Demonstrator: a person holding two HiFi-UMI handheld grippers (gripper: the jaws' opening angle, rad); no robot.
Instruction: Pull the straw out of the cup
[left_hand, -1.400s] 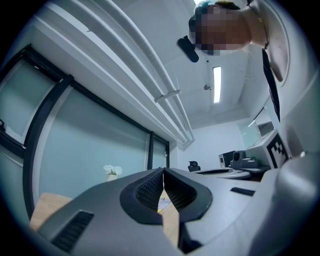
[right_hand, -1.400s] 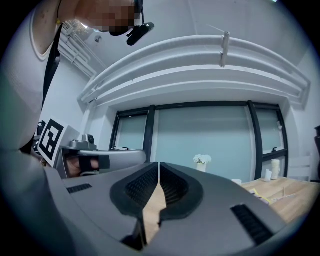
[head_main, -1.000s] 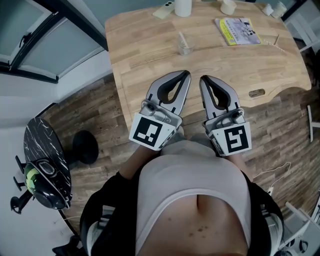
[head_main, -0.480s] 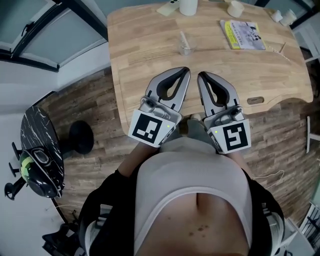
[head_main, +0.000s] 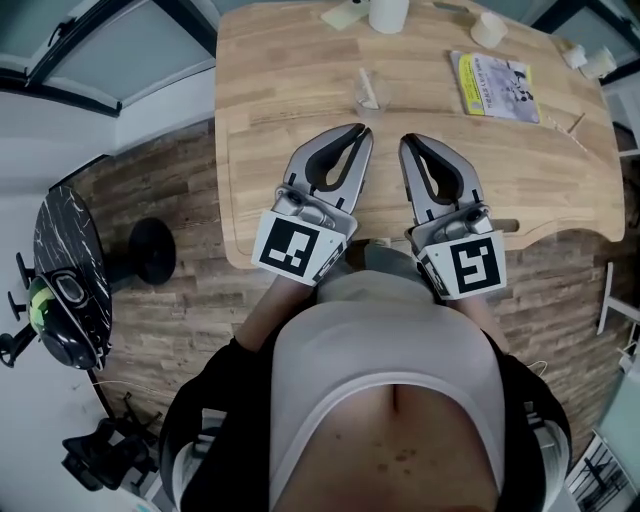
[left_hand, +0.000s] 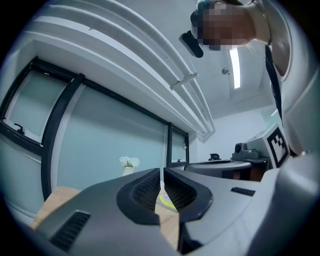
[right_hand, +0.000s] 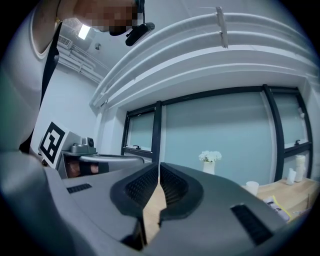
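Observation:
In the head view a small clear cup (head_main: 372, 97) stands on the wooden table (head_main: 280, 80), with a pale straw (head_main: 365, 79) leaning up out of it. My left gripper (head_main: 361, 131) is shut and empty, its tips just short of the cup on the near side. To its right, my right gripper (head_main: 408, 142) is also shut and holds nothing. Both point level across the table. In the left gripper view the left gripper (left_hand: 162, 173) shows its jaws together. The right gripper (right_hand: 159, 168) looks the same in the right gripper view. Neither gripper view shows the cup.
A booklet (head_main: 497, 85), a white cylinder (head_main: 388, 12) and a small white cup (head_main: 488, 28) lie at the table's far side. A vase of white flowers (right_hand: 209, 161) stands by the window. A black stool (head_main: 150, 250) and a dark round device (head_main: 65, 300) are on the floor at left.
Both grippers have moved forward over the table's near edge, closer to the cup. Their jaws have stayed together.

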